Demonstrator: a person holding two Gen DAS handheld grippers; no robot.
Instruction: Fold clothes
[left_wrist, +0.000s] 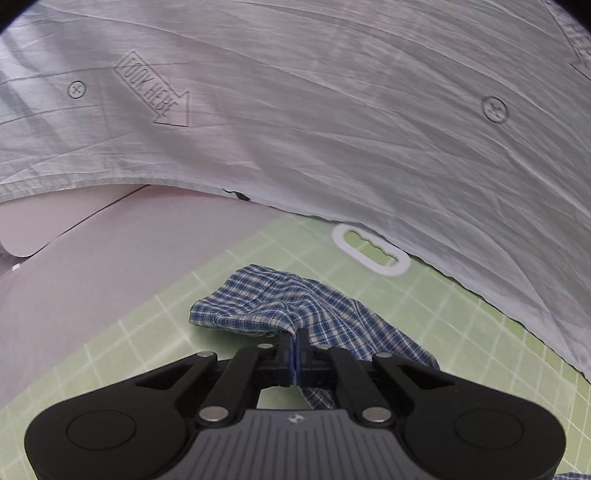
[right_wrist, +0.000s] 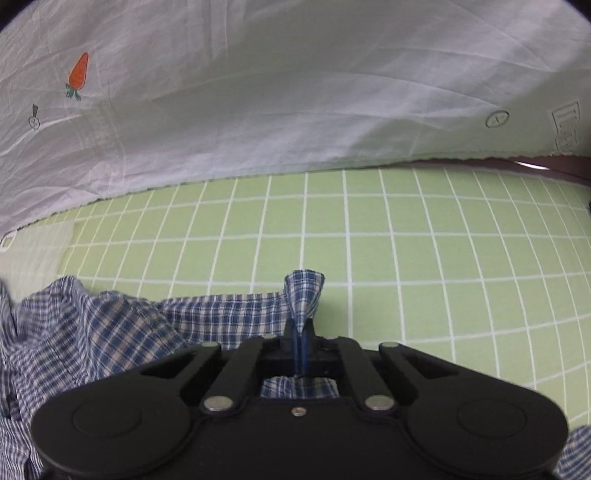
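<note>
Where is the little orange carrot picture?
In the right wrist view, the carrot sits at the upper left, printed on the white cloth that lies beyond the green checked mat.

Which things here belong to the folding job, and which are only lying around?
Job: plaid garment, pinched by left gripper and right gripper; green grid mat beneath it.
Lying about: white printed cloth; white handle cutout.

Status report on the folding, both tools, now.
Left tool shut on plaid garment. Right tool shut on it too. Garment bunched on green grid mat. White sheet beyond, nothing blocking.
</note>
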